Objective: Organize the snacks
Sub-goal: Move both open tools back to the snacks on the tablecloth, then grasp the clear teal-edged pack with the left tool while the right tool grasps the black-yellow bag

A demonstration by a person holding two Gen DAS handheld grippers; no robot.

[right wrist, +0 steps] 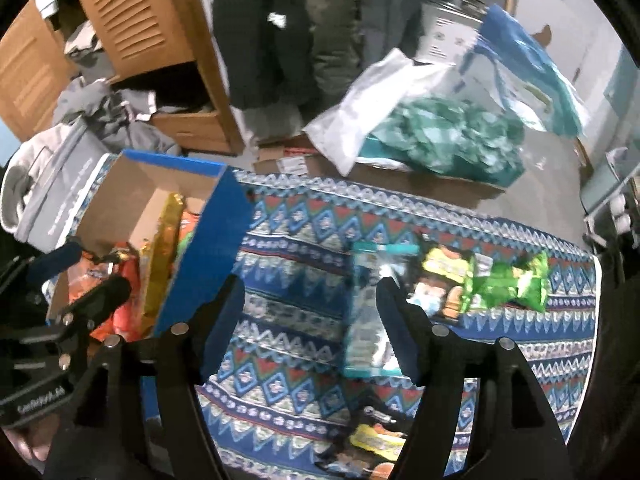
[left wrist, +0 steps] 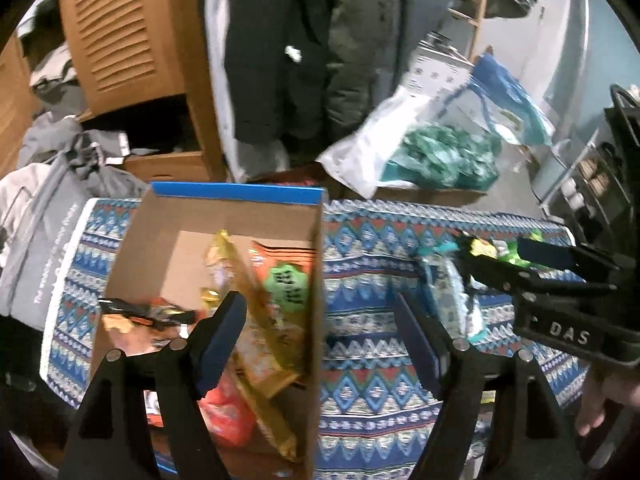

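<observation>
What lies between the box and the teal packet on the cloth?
Only bare patterned cloth between the box and teal packet, seen in the right wrist view.

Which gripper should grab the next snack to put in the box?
Probably the right gripper: it's open, and the teal packet lies beside its fingers. The left gripper sits at the box.

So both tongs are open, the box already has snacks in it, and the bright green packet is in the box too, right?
Not quite. The bright green packet lies on the patterned cloth, outside the box, as the right wrist view shows. Both tongs, left and right, are open, and the box holds snacks.
</observation>
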